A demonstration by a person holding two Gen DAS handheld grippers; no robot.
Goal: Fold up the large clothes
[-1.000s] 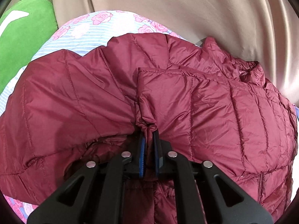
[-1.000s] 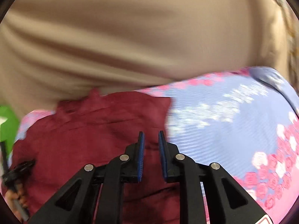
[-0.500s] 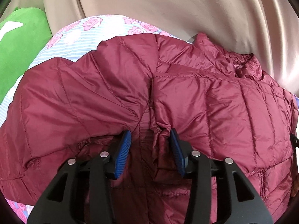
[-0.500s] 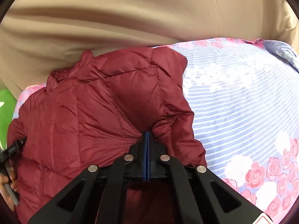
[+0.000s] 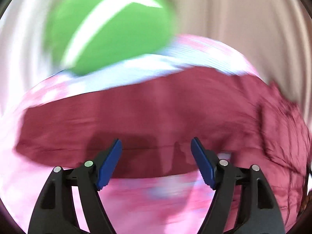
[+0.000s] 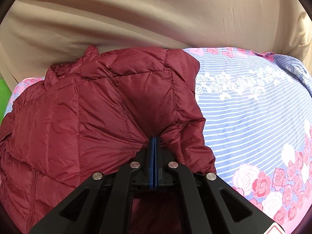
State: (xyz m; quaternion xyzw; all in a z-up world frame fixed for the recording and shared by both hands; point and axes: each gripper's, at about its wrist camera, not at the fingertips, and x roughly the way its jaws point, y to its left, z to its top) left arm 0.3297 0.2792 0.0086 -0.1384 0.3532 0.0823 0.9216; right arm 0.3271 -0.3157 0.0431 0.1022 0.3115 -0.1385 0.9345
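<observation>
A maroon quilted puffer jacket [image 6: 93, 117] lies on a floral bedsheet [image 6: 253, 107]. In the right wrist view my right gripper [image 6: 154, 142] is shut on a fold of the jacket near its right edge, the fabric puckering at the blue pads. In the blurred left wrist view the jacket [image 5: 156, 113] spreads across the middle. My left gripper [image 5: 156, 152] is wide open and empty, just short of the jacket's near edge.
A green cushion [image 5: 109, 31] sits beyond the jacket in the left wrist view. A beige curtain [image 6: 136, 15] hangs behind the bed. The striped, rose-printed sheet extends to the right of the jacket.
My left gripper let go of the jacket, opened wide and swung left, blurring its view. My right gripper closed on the jacket's right part and holds it.
</observation>
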